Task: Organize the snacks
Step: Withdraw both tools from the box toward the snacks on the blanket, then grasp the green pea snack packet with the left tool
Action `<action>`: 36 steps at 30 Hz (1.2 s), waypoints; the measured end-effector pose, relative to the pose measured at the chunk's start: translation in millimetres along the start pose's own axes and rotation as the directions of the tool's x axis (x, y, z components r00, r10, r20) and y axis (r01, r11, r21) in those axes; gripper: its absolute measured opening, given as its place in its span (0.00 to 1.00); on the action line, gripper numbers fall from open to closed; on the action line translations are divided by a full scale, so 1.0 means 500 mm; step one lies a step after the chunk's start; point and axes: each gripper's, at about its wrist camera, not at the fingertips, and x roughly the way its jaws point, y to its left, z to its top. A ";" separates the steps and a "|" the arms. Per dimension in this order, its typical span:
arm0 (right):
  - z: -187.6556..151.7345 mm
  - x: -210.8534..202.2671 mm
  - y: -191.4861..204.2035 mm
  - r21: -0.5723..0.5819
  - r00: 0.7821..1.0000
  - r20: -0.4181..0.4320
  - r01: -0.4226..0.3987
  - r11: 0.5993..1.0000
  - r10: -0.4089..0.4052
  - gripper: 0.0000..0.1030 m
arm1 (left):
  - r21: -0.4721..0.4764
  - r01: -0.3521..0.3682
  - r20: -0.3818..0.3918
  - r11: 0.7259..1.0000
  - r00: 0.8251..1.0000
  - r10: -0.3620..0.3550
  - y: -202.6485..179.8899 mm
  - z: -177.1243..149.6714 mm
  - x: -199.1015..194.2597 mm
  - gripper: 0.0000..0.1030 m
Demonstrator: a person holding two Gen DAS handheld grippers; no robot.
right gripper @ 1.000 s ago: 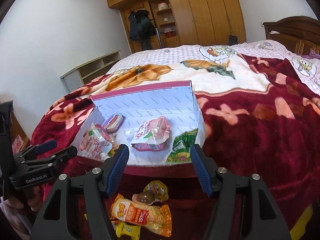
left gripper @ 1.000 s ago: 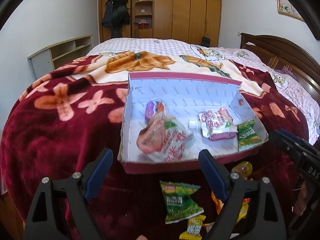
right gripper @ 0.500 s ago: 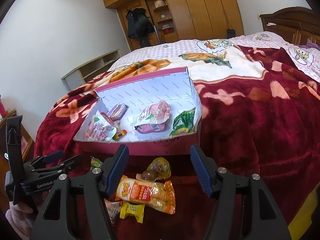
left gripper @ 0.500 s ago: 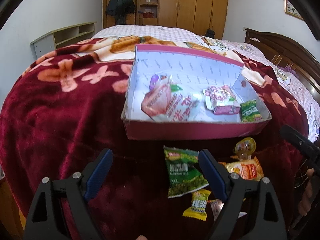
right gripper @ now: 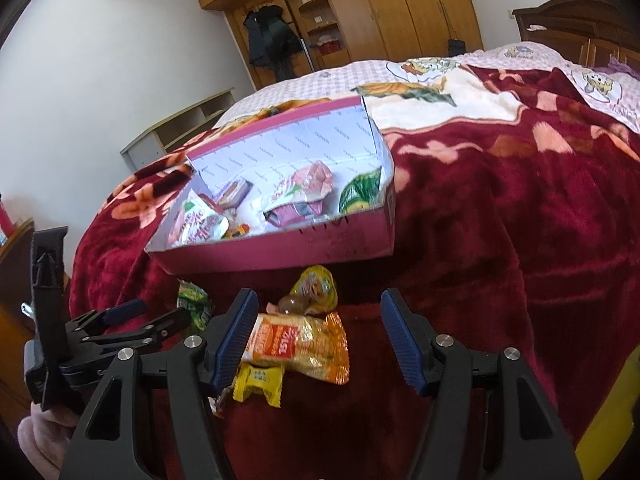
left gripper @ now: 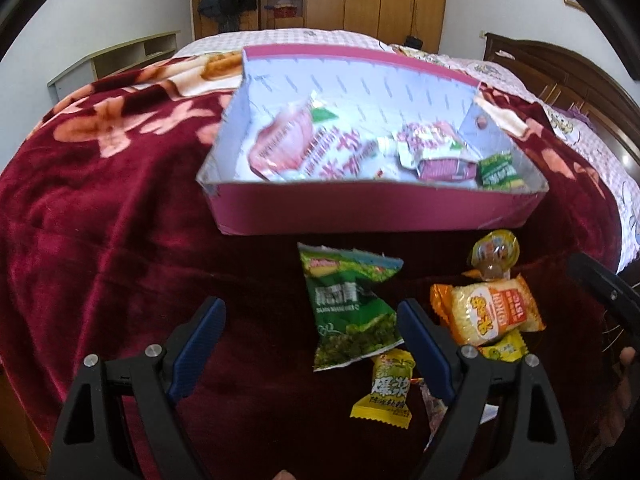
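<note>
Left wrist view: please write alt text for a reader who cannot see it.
The open left hand-held gripper hovers over a green snack packet on a dark red blanket. Orange and yellow packets lie to its right; behind stands a pink box holding more snacks.

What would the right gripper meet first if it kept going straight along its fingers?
Probably the orange snack packet, which lies on the red blanket between the open right gripper fingers. The yellow jelly cup and pink box lie beyond. Depth is uncertain.
</note>
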 end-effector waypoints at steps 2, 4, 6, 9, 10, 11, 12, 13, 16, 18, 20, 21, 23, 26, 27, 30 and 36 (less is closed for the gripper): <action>-0.007 0.003 -0.004 0.004 1.000 -0.006 0.000 1.000 0.000 0.64 | 0.010 -0.001 0.002 1.000 1.000 0.001 -0.006 -0.003 0.008 0.88; -0.012 0.005 -0.007 0.011 1.000 -0.011 -0.001 1.000 0.001 0.64 | 0.018 0.006 0.008 1.000 1.000 -0.006 -0.011 -0.004 0.017 0.88; -0.017 0.010 -0.012 0.019 1.000 -0.019 -0.005 1.000 0.005 0.64 | 0.021 0.004 0.013 1.000 1.000 -0.004 -0.013 -0.007 0.025 0.88; -0.024 0.015 -0.015 0.026 1.000 -0.027 -0.007 1.000 0.008 0.64 | 0.014 -0.004 0.003 1.000 1.000 0.004 -0.013 -0.010 0.041 0.88; -0.026 0.017 -0.016 0.028 1.000 -0.030 -0.008 1.000 0.009 0.64 | 0.010 -0.006 -0.001 1.000 1.000 0.006 -0.010 -0.011 0.045 0.87; -0.029 0.018 -0.017 0.030 0.999 -0.032 -0.010 1.000 0.011 0.64 | 0.002 -0.009 -0.007 1.000 1.000 0.009 -0.008 -0.012 0.050 0.87; -0.030 0.020 -0.018 0.031 0.999 -0.035 -0.011 0.999 0.012 0.64 | -0.002 -0.007 -0.008 1.000 1.000 0.007 -0.006 -0.012 0.052 0.86; -0.032 0.021 -0.019 0.032 0.999 -0.036 -0.012 0.999 0.013 0.64 | -0.005 -0.005 -0.007 1.000 1.000 0.005 -0.004 -0.012 0.053 0.86; -0.037 0.025 -0.022 0.037 0.999 -0.041 -0.013 0.999 0.015 0.64 | -0.005 -0.010 -0.002 1.000 1.000 0.010 -0.004 -0.013 0.053 0.83; -0.040 0.028 -0.022 0.043 0.999 -0.045 -0.017 0.999 0.019 0.64 | 0.007 -0.018 0.002 1.000 1.000 0.018 -0.007 -0.016 0.053 0.77; -0.043 0.030 -0.021 0.043 0.999 -0.050 -0.020 0.999 0.022 0.64 | 0.015 -0.024 0.010 1.000 1.000 0.024 -0.009 -0.019 0.051 0.67; -0.044 0.030 -0.020 0.042 0.998 -0.051 -0.021 0.999 0.023 0.64 | 0.016 -0.025 0.012 1.000 1.000 0.025 -0.008 -0.020 0.049 0.65; -0.046 0.030 -0.019 0.040 0.998 -0.052 -0.021 0.999 0.023 0.64 | 0.015 -0.018 0.013 1.000 1.000 0.018 -0.007 -0.020 0.048 0.59; -0.047 0.031 -0.018 0.042 0.998 -0.053 -0.021 0.999 0.024 0.64 | 0.013 -0.013 0.015 1.000 1.000 0.013 -0.005 -0.021 0.048 0.57; -0.047 0.030 -0.018 0.042 0.998 -0.052 -0.022 0.999 0.024 0.64 | 0.014 -0.012 0.016 1.000 1.000 0.011 -0.005 -0.021 0.048 0.56; -0.050 0.028 -0.016 0.042 0.998 -0.052 -0.024 0.999 0.026 0.64 | 0.019 -0.008 0.024 1.000 1.000 0.007 -0.006 -0.023 0.045 0.51; -0.051 0.030 -0.007 0.030 0.998 -0.056 -0.021 0.999 0.022 0.64 | -0.001 0.007 0.029 1.000 1.000 -0.007 0.004 -0.026 0.034 0.50</action>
